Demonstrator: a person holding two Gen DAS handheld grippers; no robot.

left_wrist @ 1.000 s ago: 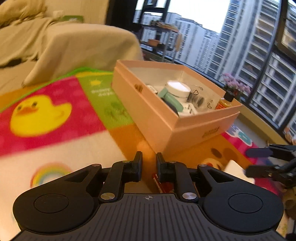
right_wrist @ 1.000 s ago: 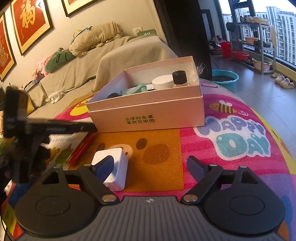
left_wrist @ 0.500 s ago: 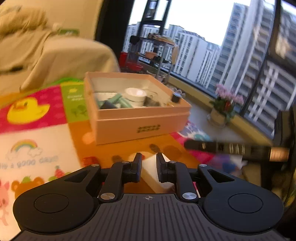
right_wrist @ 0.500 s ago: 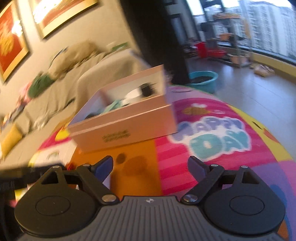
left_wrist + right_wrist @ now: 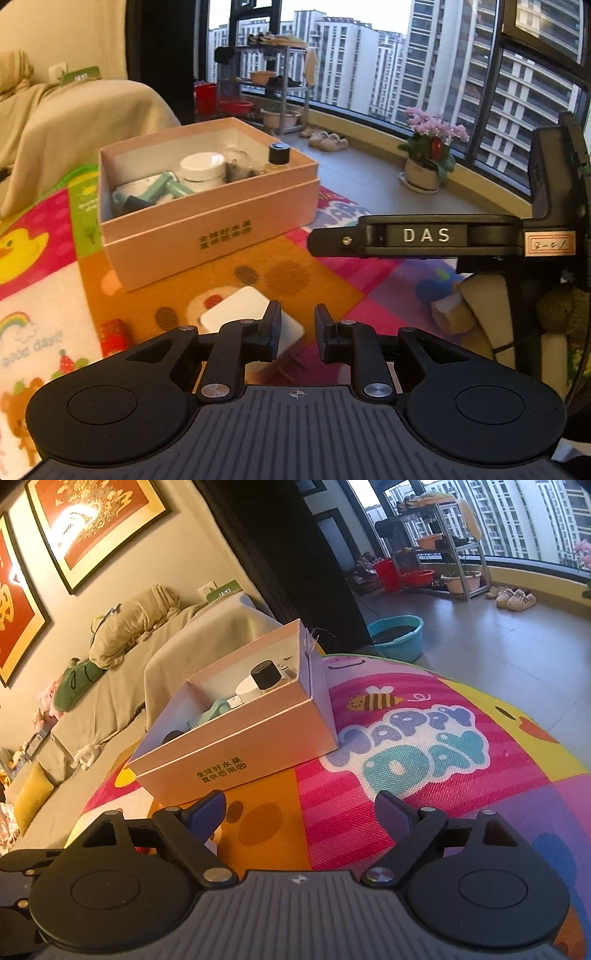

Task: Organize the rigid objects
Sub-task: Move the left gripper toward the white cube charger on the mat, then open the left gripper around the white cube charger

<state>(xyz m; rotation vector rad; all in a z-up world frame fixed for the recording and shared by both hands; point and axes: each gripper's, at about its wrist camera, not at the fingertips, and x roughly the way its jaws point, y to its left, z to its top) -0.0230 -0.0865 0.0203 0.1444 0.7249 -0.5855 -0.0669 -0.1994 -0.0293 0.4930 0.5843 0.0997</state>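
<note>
An open pink box (image 5: 207, 236) stands on the play mat and holds a white jar (image 5: 203, 168), a black-capped bottle (image 5: 279, 153) and teal tubes (image 5: 166, 184). A white cube (image 5: 236, 310) lies on the mat in front of the box, just beyond my left gripper (image 5: 297, 321). Its jaws are opening, with a narrow gap and nothing between them. My right gripper (image 5: 299, 805) stands open and wide over the mat, empty, facing the box (image 5: 236, 753). In the left wrist view it reaches in from the right as a black finger (image 5: 406, 236).
A small red item (image 5: 114, 336) lies on the mat left of the cube. A covered sofa (image 5: 110, 686) runs behind the box. A teal basin (image 5: 399, 635), a shelf rack (image 5: 443, 554) and a flower pot (image 5: 424, 173) stand on the floor beyond the colourful mat (image 5: 406, 746).
The left gripper has pulled back from the box and swung right, bringing the white cube under its fingers; its jaws have parted a little. The right gripper rolled, and the cube slid out from between its fingers.
</note>
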